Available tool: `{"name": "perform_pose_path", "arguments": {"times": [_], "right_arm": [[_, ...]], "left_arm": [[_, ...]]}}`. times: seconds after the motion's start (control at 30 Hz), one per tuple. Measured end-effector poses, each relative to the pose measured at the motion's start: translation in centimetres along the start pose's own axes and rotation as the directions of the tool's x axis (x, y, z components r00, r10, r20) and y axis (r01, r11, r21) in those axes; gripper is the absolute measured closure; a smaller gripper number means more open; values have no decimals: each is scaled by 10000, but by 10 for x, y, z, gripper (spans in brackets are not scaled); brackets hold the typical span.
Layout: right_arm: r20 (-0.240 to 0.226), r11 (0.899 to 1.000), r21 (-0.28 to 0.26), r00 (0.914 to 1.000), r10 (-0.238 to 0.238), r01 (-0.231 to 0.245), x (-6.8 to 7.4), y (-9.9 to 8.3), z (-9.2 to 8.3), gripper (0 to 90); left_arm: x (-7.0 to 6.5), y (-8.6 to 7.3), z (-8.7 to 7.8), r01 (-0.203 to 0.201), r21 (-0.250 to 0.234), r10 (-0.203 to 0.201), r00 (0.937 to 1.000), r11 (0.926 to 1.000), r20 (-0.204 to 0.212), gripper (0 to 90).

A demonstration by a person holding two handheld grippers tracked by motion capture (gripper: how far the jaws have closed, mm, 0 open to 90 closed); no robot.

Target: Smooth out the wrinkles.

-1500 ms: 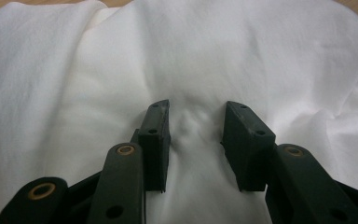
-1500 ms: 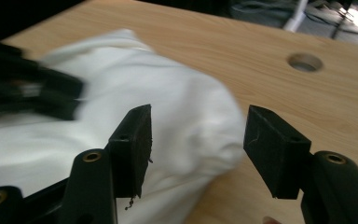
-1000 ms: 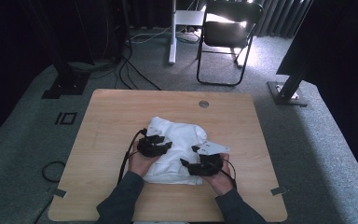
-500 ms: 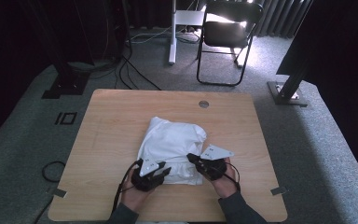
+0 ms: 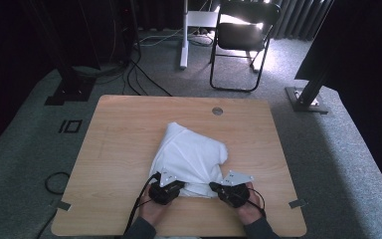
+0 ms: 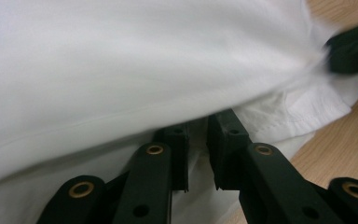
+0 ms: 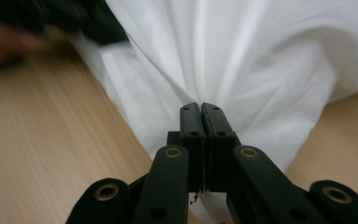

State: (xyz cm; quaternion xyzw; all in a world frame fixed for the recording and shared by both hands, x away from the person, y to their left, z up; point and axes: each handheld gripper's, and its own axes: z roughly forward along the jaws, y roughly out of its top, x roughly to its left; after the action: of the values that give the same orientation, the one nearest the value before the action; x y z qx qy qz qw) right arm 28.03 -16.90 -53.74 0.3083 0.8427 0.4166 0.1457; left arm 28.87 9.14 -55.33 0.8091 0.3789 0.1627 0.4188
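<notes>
Wooden table (image 5: pixel 129 149) under dim light, grey carpet around it, folding chair (image 5: pixel 241 35) far behind. Near edge first: two hands come in from the bottom of the high view, each with a gripper set at the near hem of a white cloth (image 5: pixel 191 157).

Right gripper (image 7: pixel 200 108): jaws pressed together, cloth pinched between them, folds fanning out ahead of the tips. Grip looks firm.

Left gripper (image 6: pixel 198 128): jaws have just been closing, a narrow gap between the pads remains, cloth edge sits in that gap and drapes over the tips. Pads don't look pressed on the fabric yet, so I read it as not clamped.

Key relation: cloth lies straight ahead of both pairs of jaws, bulk running away from the person toward the table's far side; its long axis goes near to far, slightly slanted left. The grippers sit side by side along the near hem, left gripper (image 5: pixel 166 190) at the left corner, right gripper (image 5: pixel 229 191) at the right corner, both about equally near. Any lift or pull probably turns on both corners being held, so the left grip is likely what's pending.

Views: high view gives the cloth's whole outline and the spacing between grippers, jaw state unreadable there. Gripper views give the jaw gaps and the stitched hem (image 6: pixel 307 116), plus the other gripper as a dark blur off to one side.
</notes>
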Motion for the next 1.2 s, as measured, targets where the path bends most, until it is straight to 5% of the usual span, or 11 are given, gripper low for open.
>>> {"name": "perform_pose_path", "arguments": {"times": [0.1, 0.23, 0.37, 0.57, 0.77, 1.2], "right_arm": [[146, 9955, 949, 9999, 57, -71, -6, -6, 14, 882], [336, 9938, 1109, 9994, -74, 37, -7, -5, 19, 880], [683, 9935, 1139, 9976, -106, 28, -14, -4, 22, 878], [1304, 9941, 1018, 9912, 244, -378, -31, 6, 35, 874], [1390, 9912, 661, 9847, 1047, -1147, -45, 14, 49, 866], [1462, 9857, 248, 9760, 1612, -1665, -72, 46, 90, 814]], "left_arm": [[-2, 0, 0, -16, 53, 16, 10000, 10000, 39, 785], [-7, 2, -20, -618, -316, 638, 9958, 9976, 664, 682], [-2, 8, -37, -924, -750, 943, 9953, 9929, 232, 653], [3, 12, -39, -762, -1342, 788, 9968, 9880, 145, 649], [18, 18, -17, -600, -831, 583, 9980, 9947, -226, 642], [59, 36, 6, 223, -734, -298, 9943, 9971, -1021, 611]]}}
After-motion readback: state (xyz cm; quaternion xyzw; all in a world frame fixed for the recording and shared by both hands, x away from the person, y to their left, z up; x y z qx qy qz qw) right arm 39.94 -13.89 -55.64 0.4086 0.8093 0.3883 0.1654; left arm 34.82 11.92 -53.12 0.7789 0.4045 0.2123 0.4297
